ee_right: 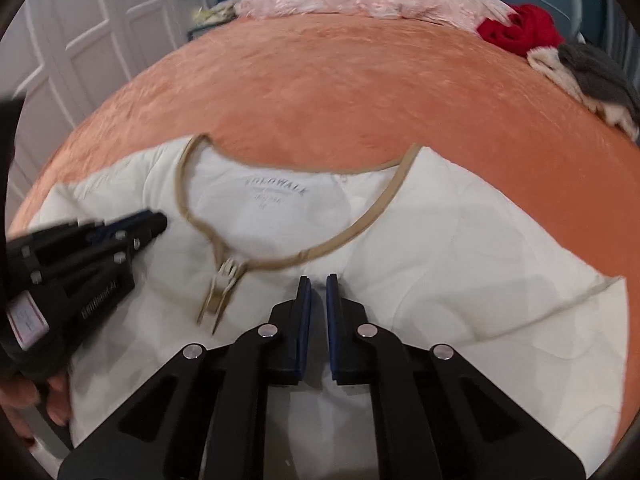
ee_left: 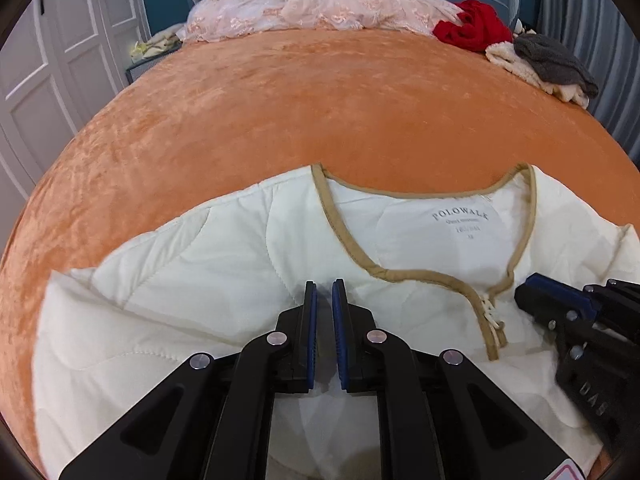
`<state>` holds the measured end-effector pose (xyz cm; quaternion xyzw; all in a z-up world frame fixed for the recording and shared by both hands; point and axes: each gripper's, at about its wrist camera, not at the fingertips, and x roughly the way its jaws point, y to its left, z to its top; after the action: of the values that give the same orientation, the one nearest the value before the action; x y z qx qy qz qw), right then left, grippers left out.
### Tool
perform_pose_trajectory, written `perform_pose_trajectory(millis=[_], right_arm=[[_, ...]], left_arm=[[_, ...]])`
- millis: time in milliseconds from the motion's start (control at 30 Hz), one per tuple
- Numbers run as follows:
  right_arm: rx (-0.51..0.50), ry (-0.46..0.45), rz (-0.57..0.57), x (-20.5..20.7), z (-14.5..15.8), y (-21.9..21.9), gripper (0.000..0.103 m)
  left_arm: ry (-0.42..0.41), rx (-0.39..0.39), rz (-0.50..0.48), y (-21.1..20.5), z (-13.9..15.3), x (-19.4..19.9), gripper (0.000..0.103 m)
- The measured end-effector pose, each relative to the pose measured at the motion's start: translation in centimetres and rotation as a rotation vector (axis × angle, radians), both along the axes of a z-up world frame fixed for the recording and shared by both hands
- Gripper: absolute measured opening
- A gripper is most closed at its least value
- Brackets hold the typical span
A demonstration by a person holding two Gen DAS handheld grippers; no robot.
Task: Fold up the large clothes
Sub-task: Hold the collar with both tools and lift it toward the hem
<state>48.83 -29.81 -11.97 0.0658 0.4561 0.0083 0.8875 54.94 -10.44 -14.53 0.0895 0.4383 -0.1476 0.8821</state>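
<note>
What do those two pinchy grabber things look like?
Both the left gripper and right gripper are black plastic with two flat jaws lined in dark blue padding, joined by angled black links with round silver pins. The left one carries a pink-edged white label and white lettering on its side.

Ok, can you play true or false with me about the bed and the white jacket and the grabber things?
1. The white quilted jacket lies on an orange bedspread. True.
2. The jacket's neckline trim is bright blue. False: it is tan.
3. A red garment sits at the far side of the bed. True.
4. The left gripper is holding the red garment. False: it is over the white jacket with its jaws nearly together, and nothing shows between them.
5. The right gripper is wide open. False: its jaws are nearly closed, above the jacket.
6. A grey garment lies on a cream one near the red garment. True.
</note>
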Motion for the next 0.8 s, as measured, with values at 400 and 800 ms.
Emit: perform_pose_trajectory(millis=[400, 800], right_arm=[[-0.028, -0.079, -0.084, 0.6, -0.7, 0.0, 0.000], [0.068, -0.230, -0.289, -6.2, 3.8, -3.7, 0.017]], left_arm=[[-0.052, -0.026, 0.021, -0.2, -0.8, 0.5, 0.011], [-0.070, -0.044, 0.116, 2.4, 2.2, -2.2, 0.036]])
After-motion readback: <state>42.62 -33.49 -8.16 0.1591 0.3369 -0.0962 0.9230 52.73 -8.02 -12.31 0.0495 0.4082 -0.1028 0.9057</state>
